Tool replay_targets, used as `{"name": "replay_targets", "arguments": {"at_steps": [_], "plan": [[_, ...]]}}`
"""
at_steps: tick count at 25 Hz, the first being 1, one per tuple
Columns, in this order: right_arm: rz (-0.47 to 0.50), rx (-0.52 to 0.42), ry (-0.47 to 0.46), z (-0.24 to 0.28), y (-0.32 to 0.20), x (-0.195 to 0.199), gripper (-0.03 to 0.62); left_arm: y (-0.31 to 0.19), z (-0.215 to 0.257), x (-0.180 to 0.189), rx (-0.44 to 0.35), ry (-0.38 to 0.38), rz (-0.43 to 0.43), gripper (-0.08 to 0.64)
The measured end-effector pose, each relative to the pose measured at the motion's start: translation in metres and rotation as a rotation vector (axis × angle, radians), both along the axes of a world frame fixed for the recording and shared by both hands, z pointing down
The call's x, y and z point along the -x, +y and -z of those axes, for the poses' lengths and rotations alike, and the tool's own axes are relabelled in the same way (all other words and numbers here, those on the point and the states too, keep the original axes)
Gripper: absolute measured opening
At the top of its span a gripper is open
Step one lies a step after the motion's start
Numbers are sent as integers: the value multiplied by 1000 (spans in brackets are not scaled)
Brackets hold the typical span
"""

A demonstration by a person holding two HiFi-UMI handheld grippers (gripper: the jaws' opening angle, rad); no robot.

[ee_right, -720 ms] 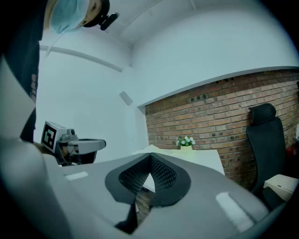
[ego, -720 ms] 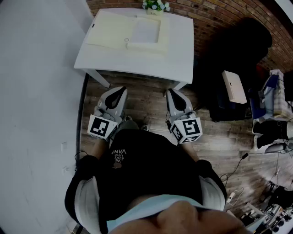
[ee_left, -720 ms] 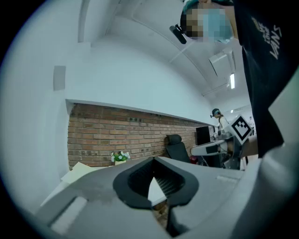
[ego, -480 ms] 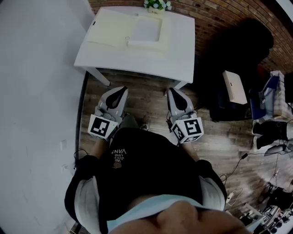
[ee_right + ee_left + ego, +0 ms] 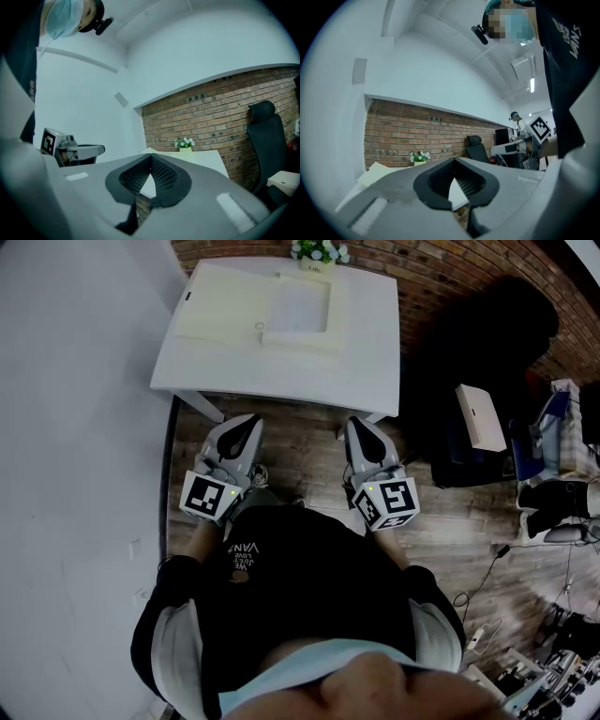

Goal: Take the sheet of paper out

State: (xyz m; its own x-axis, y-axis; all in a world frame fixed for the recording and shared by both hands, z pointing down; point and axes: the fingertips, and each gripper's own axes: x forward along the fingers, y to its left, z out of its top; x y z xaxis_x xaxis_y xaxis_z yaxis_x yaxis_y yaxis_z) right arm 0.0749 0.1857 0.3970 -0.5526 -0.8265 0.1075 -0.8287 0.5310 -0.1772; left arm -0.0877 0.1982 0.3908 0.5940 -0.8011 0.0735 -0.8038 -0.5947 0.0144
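On the white table (image 5: 281, 367) at the top of the head view lies a cream folder (image 5: 225, 306) with a white sheet of paper (image 5: 298, 304) on its right part. My left gripper (image 5: 251, 422) and right gripper (image 5: 354, 426) are held close to the person's body, short of the table's near edge, both pointing level towards it. Each pair of jaws is shut with nothing between them. In the left gripper view the folder (image 5: 377, 171) shows as a pale edge at the left. The table (image 5: 201, 157) lies ahead in the right gripper view.
A small pot of flowers (image 5: 317, 251) stands at the table's far edge against the brick wall (image 5: 469, 268). A black office chair (image 5: 487, 352) and a cardboard box (image 5: 480, 416) are to the right, with cables and gear on the wood floor (image 5: 300, 442). A white wall (image 5: 75, 427) runs along the left.
Both grippers and the person have shifted slightly towards the table; the jaws stay shut.
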Motion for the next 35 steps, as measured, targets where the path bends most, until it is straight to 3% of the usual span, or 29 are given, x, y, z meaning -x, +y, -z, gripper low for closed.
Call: {"name": "replay_targets", "arguments": {"at_steps": [12,23,27,35], "plan": [[-88,4,-2,-2,-57,49,-2,-70,-5,58,14,17,-56,0],[-200,-1,-15,-4,-98,90,-2,-128,-11,103,10,-3,-164,0],[-233,8,-13,-7,-107,95,-2,-143,-16,110,-8,-21,-206,0],[-256,22,-5,-12,-126,78,-2,-167,-21,98,8,-9,-213,0]]}}
